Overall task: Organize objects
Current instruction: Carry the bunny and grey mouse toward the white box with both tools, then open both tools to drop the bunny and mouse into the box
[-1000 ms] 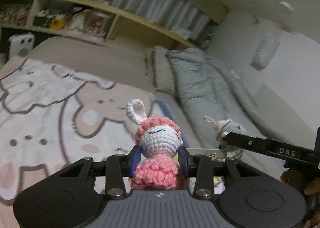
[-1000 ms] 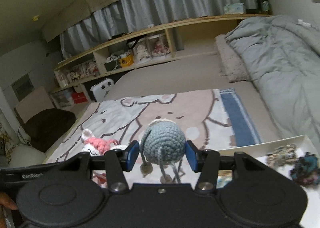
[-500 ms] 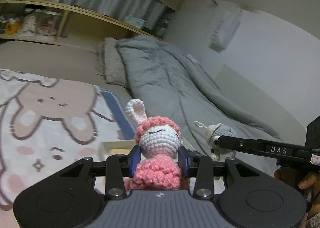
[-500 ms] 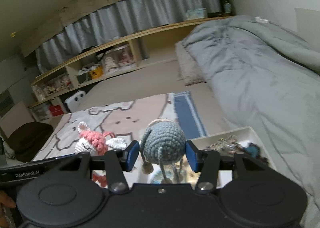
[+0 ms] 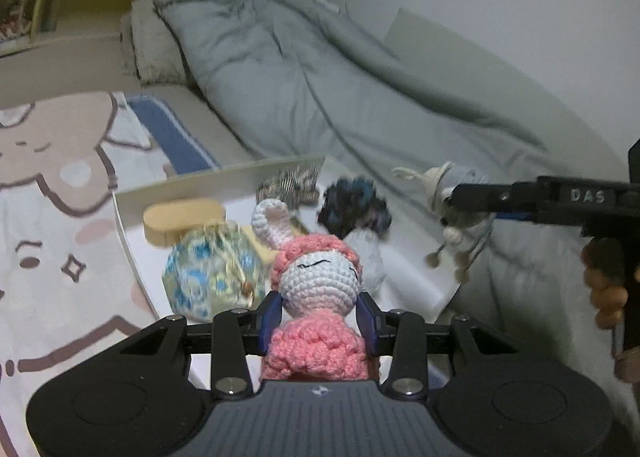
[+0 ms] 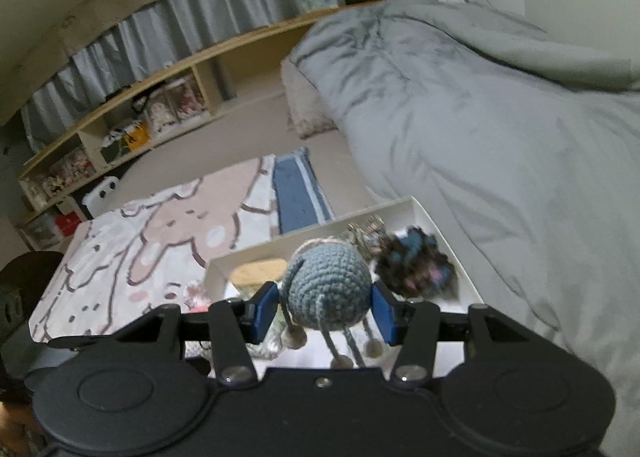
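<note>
The pink bunny doll [image 5: 316,289] and blue doll [image 6: 329,289] are nubby crocheted yarn; the white tray [image 6: 440,225] looks smooth and matt. The grey duvet [image 6: 480,117] is soft, creased cloth; the left gripper [image 5: 318,321] is matt black plastic.

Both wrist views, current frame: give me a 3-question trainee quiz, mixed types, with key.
1. True or false: the left gripper is shut on the pink crochet bunny.
2. Multiple choice: what does the right gripper hold? A) the floral drawstring pouch B) the blue-grey crochet doll C) the dark pompom
3. Fill in: the pouch, the pompom and the tan oval block all lie in the white ____ on the bed.

Key: 1 true; 2 B; 3 tray.
</note>
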`<state>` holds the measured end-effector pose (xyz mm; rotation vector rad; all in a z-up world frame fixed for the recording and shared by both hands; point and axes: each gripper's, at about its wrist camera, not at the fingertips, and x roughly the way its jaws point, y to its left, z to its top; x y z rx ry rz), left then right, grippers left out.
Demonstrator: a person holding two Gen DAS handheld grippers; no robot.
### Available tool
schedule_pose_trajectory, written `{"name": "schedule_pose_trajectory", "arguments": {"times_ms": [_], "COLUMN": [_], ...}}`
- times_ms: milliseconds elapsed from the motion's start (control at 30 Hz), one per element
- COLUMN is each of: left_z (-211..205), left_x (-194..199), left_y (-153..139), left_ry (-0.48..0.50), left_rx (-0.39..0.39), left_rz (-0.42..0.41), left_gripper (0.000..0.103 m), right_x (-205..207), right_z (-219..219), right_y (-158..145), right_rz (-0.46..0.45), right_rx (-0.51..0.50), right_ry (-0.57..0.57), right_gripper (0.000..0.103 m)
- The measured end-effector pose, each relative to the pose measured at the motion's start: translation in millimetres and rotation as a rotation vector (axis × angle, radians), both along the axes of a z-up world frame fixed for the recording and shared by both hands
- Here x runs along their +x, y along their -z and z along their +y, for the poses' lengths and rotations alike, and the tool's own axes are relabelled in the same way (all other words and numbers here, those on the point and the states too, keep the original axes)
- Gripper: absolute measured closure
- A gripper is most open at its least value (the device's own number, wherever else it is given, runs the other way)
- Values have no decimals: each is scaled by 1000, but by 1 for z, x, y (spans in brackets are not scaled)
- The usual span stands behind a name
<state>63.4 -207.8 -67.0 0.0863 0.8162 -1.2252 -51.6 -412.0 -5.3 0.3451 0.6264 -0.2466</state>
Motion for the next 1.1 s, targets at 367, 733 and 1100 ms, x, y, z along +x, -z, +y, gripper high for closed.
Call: {"name": "schedule_pose_trajectory", "arguments": {"times_ms": [367, 733, 1100], "left_z": [-28, -34, -29], "left_x": [11, 16, 18], "left_y": [28, 38, 32], "left_ry": [73, 12, -22], "left_rx": [-30, 98, 160], "left_rz": [84, 24, 43], "left_gripper": [61, 31, 28], "right_x": [-2, 8, 1], "right_z": [-30, -44, -35], "right_y": [36, 62, 55], "right_rz": [106, 181, 256], "right_rx": [-28, 20, -66], "right_ry": [91, 100, 114], "right_gripper": [51, 50, 12]}}
